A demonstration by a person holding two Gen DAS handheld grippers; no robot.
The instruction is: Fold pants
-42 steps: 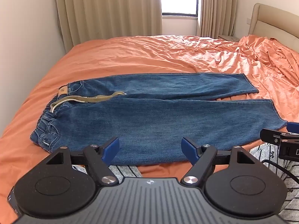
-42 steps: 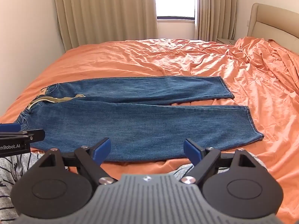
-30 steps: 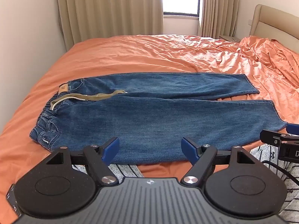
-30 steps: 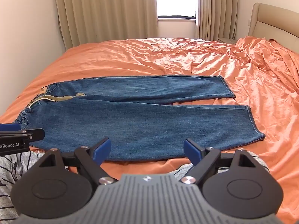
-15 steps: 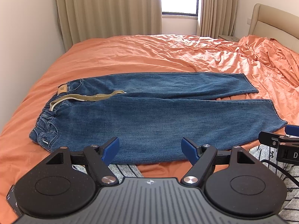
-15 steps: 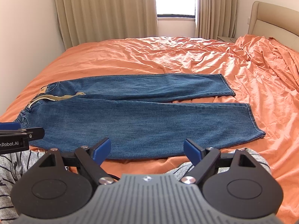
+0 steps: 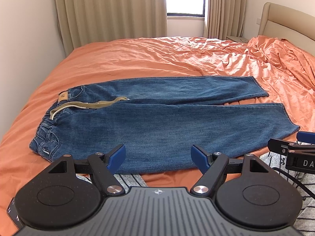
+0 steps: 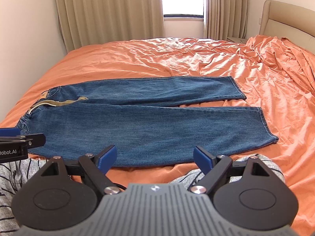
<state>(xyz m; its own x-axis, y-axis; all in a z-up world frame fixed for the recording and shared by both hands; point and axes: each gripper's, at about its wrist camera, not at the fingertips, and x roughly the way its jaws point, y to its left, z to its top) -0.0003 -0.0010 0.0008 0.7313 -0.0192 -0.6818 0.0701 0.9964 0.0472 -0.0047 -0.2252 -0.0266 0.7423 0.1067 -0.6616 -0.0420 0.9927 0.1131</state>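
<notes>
The blue jeans (image 7: 157, 122) lie flat and unfolded across the near part of the orange bed sheet (image 7: 149, 59), waistband to my left, both legs running right with a narrow gap between the hems. A tan drawstring (image 7: 88, 105) trails over the waist. My left gripper (image 7: 158, 154) hovers above the near edge of the jeans, fingers spread wide, gripping nothing. My right gripper (image 8: 154, 154) likewise stands open and empty. Grey striped fabric (image 8: 11, 169) below them is probably my clothing.
</notes>
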